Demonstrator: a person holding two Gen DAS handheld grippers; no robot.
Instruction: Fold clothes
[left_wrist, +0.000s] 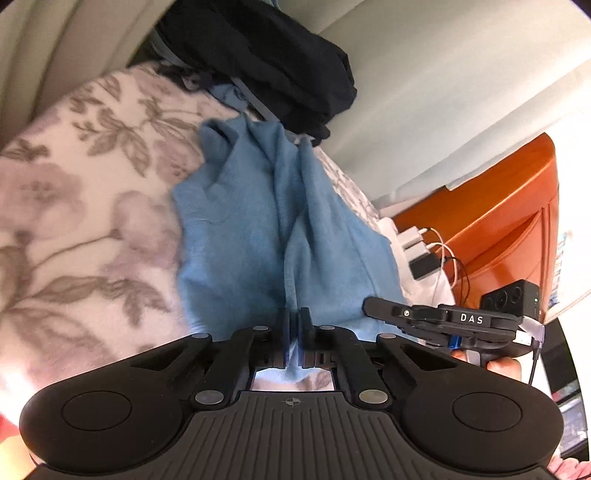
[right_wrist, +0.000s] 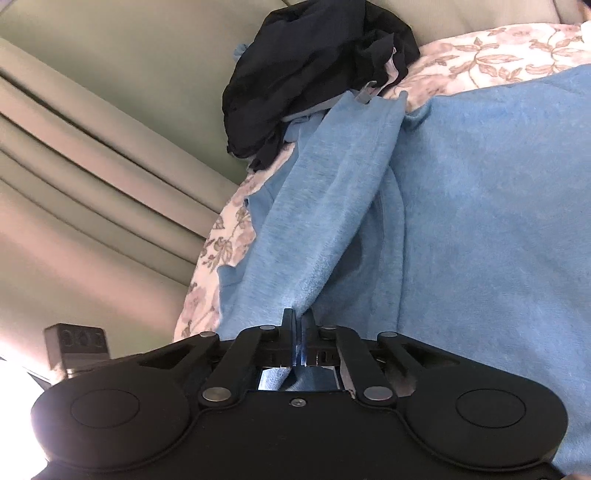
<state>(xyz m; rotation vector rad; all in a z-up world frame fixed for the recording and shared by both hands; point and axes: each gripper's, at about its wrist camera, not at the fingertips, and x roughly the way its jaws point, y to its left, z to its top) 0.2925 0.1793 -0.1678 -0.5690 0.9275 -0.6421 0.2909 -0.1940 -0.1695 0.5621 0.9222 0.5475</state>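
Observation:
A light blue garment (left_wrist: 258, 206) lies stretched over a floral blanket (left_wrist: 81, 177), bunched into long folds down its middle. My left gripper (left_wrist: 294, 317) is shut on the garment's near edge, cloth pinched between its blue pads. In the right wrist view the same blue garment (right_wrist: 461, 221) fills the right half, and my right gripper (right_wrist: 298, 319) is shut on a raised fold of it. The right gripper (left_wrist: 373, 306) also shows in the left wrist view, low at the right, beside the garment's edge.
A heap of dark clothes (left_wrist: 280, 62) sits at the blanket's far end, also in the right view (right_wrist: 314, 74). Pale cushions (right_wrist: 92, 177) rise behind. An orange cabinet (left_wrist: 509, 221) with chargers and cables (left_wrist: 424, 254) stands to the right.

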